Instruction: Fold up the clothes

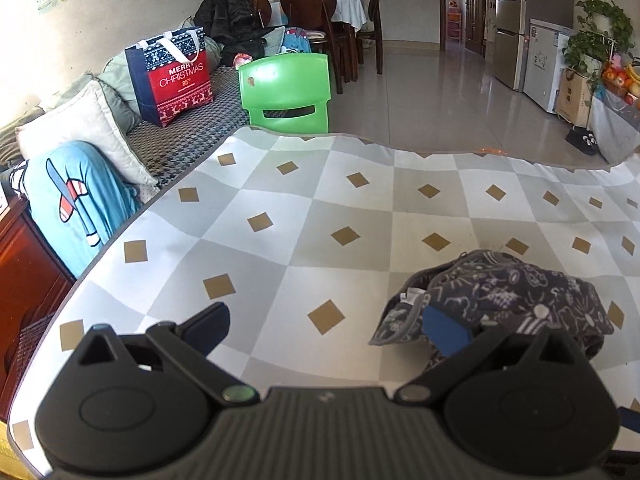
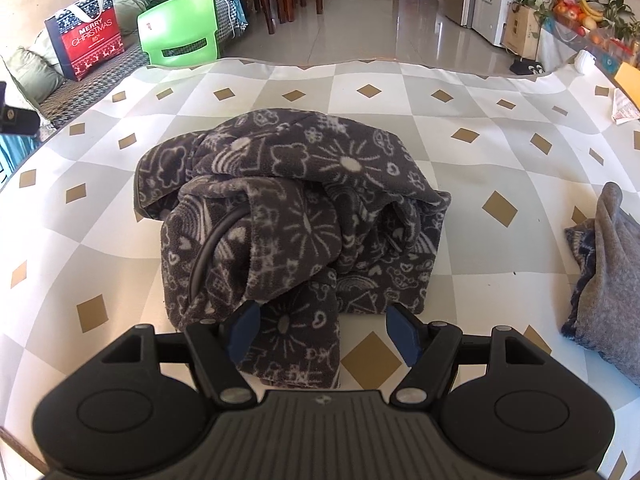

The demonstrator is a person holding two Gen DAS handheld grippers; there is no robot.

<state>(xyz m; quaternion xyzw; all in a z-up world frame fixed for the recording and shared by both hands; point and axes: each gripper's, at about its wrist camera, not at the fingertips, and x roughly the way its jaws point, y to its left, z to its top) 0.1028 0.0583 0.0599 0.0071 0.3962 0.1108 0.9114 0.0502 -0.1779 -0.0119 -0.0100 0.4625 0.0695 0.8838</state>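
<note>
— Left wrist view first: any writing you can read?
— A red and blue gift bag on the couch says "MERRY CHRISTMAS". A small number sits under it, too small to be sure of.
— And the left gripper?
— Its fingers stand wide apart with nothing between them. One blue pad is right against the edge of the dark patterned fleece garment, which lies at the gripper's right; I cannot tell whether it touches.
— The right gripper?
— Fingers apart, not clamped. A flap of the fleece garment lies between them, close to the left pad; the right pad is clear of it.
— Where is the garment?
— Bunched in a loose heap in the middle of the bench, on a cloth of grey and white squares with tan diamonds. A grey garment lies well apart at the right edge.
— The room?
— A green plastic chair beyond the bench, a tiled floor, a fridge and fruit.
</note>
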